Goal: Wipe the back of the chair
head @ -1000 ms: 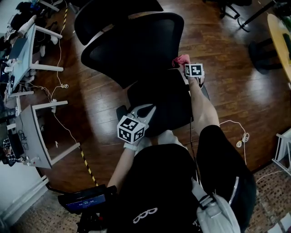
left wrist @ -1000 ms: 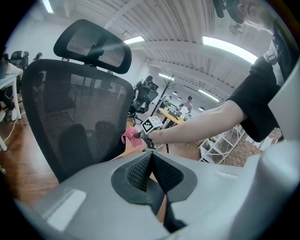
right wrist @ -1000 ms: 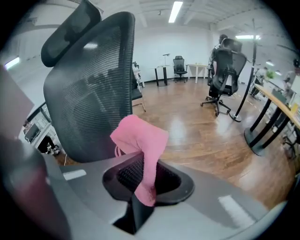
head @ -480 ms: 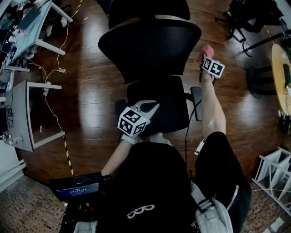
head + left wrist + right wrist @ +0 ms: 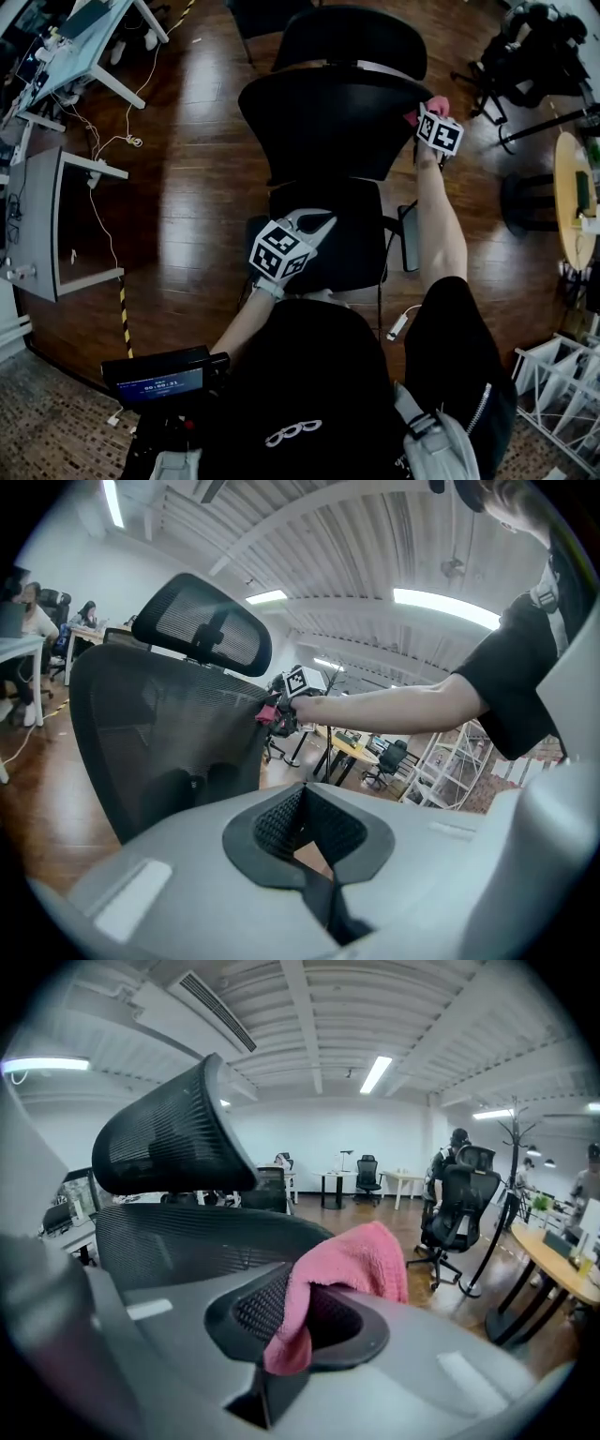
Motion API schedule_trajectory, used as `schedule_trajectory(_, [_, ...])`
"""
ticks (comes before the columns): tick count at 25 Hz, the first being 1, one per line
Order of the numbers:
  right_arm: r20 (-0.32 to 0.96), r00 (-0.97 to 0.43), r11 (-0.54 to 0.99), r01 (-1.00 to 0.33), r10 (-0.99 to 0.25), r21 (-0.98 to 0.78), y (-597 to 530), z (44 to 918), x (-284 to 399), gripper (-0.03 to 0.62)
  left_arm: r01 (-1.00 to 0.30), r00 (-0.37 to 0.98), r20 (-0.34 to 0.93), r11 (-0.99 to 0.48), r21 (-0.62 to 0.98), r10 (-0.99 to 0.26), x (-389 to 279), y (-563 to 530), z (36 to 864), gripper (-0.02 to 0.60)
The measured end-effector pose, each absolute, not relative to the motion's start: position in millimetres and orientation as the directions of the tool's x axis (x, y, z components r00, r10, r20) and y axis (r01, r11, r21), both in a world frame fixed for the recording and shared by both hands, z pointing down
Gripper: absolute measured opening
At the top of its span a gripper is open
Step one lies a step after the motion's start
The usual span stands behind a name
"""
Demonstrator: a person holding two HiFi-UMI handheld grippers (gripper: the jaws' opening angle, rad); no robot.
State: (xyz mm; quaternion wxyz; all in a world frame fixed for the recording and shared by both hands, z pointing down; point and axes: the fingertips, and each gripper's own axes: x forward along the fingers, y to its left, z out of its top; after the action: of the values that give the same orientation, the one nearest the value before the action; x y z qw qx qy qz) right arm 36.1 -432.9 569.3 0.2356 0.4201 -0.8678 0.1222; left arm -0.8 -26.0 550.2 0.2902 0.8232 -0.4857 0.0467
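Cloth at the chair back's edge, wipe in hand.

Head view: right gripper point(image 5: 429, 112) in the upper right holds a pink cloth point(image 5: 437, 101) against the right edge of the chair back point(image 5: 328, 112). The left gripper point(image 5: 314, 223) hangs mid-frame over the seat point(image 5: 347, 253).
Left gripper view: jaws together, nothing between.
Right gripper view: jaws pinched on the cloth.
Best to press flat and sweep across the mesh in overlapping passes.

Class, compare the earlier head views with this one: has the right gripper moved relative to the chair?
Yes. The right gripper, holding the pink cloth, has moved away from the armrest up to the backrest, at its right edge.
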Motion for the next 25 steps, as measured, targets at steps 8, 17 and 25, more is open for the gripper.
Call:
schedule_trajectory(8, [0.482,-0.626,0.703,-0.711,-0.613,-0.028,-393.8,562.4,-43.0,0.044,-0.843,0.479,0.360,-0.306,0.442,-0.800,-37.5,-9.7,554.9,-0.009])
schedule_trajectory(17, [0.452,-0.762,0.848,-0.529,-0.463,-0.023,-314.7,551.6,-165.7,0.044,-0.856,0.438,0.354,-0.263,0.445,-0.826,-62.4,10.4,550.4,-0.009])
schedule_trajectory(25, [0.439,-0.826,0.916,-0.400,-0.353,-0.016,-256.1,549.8,-245.7,0.044,-0.872,0.360,0.346,-0.181,0.455,-0.866,-94.9,27.1,552.7,-0.009])
